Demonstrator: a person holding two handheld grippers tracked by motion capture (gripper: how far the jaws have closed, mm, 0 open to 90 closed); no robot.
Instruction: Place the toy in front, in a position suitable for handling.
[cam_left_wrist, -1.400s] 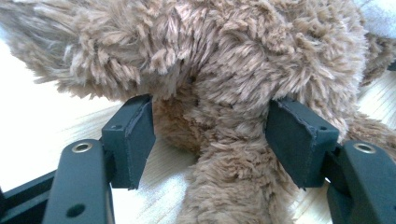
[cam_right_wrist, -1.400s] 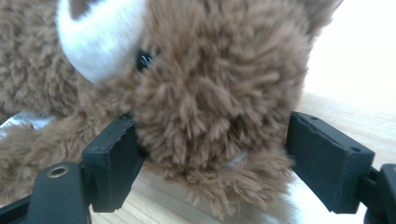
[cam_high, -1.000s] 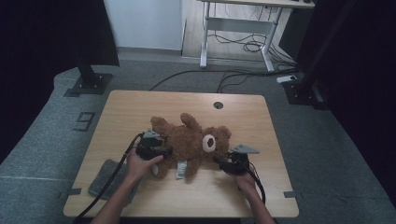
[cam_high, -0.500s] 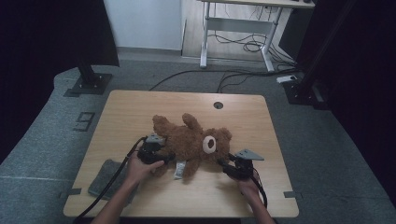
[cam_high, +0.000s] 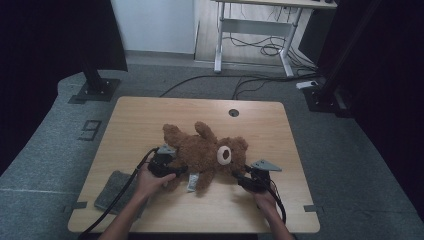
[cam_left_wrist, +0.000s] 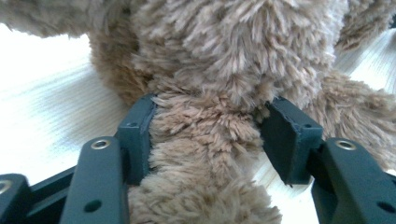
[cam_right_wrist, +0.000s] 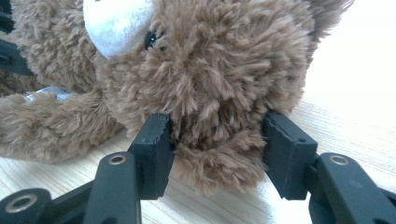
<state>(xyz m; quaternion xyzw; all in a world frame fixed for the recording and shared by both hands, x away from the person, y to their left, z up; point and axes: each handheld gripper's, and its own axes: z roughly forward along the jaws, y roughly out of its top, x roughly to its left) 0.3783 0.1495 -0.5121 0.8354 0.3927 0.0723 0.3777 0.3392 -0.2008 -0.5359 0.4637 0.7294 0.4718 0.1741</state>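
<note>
A brown teddy bear (cam_high: 202, 151) lies on the wooden table (cam_high: 150, 115), its head to the right and its white muzzle up. My left gripper (cam_high: 167, 167) is at the bear's left end. In the left gripper view its jaws (cam_left_wrist: 210, 116) have just been closing on a furry limb (cam_left_wrist: 201, 154), and both pads touch the fur. At the head end, my right gripper (cam_high: 249, 180) is shut on the bear's ear (cam_right_wrist: 215, 158), which fills the gap between its pads (cam_right_wrist: 156, 149). A white label (cam_high: 192, 182) sticks out under the bear.
A grey cloth (cam_high: 116, 191) lies at the table's front left corner, partly under my left forearm. A round cable hole (cam_high: 233, 113) sits near the far edge. Black stands and floor cables lie beyond the table.
Both grippers have drawn a little toward the table's near edge. The bear has barely shifted.
</note>
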